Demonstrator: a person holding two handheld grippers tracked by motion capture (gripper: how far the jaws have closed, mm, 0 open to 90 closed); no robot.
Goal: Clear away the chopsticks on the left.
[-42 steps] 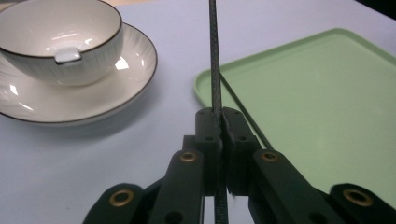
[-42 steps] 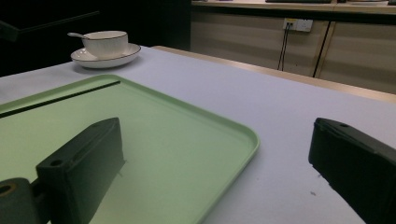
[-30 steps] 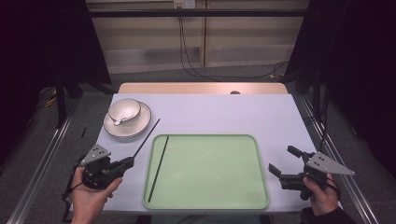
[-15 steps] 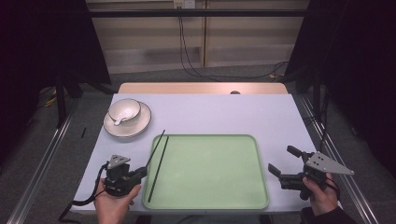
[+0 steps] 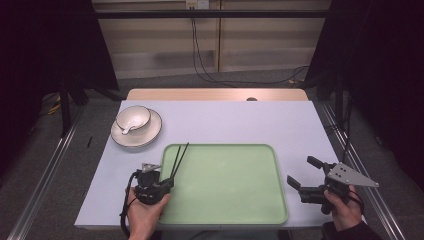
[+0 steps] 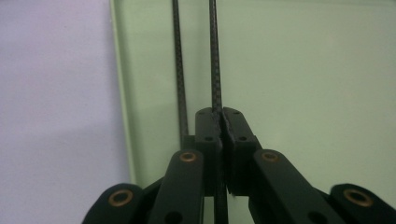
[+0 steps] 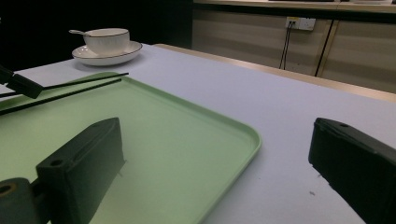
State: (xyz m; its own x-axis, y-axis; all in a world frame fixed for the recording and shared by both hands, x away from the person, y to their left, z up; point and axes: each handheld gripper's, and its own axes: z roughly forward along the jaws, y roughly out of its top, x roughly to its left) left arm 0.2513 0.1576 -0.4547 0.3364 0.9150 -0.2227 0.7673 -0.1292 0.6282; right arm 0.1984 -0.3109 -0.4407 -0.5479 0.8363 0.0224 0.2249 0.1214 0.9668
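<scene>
My left gripper [image 5: 168, 182] [image 6: 219, 115] is at the left edge of the green tray [image 5: 235, 200] [image 6: 317, 70], shut on a thin black chopstick [image 5: 183, 153] [image 6: 215, 56] that points away across the tray. Just to its left a second black chopstick [image 5: 174, 156] [image 6: 178, 60] lies on the tray, running past the jaws. At the tray's right side my right gripper [image 5: 306, 173] [image 7: 215, 154] is held above the table, open, with nothing between its jaws. Both chopsticks [image 7: 70, 86] and the tray [image 7: 177, 135] also show in the right gripper view.
A white bowl with a spoon sits on a saucer [image 5: 136, 129] [image 7: 106, 46] at the table's far left. The pale table [image 5: 240, 120] reaches to a wooden edge at the back. Metal rails run along both sides of the table, and cables hang at the far wall.
My left gripper has carried its chopstick to the right, from the table beside the tray onto the tray's left edge, next to the chopstick lying there. The right gripper has stayed put.
</scene>
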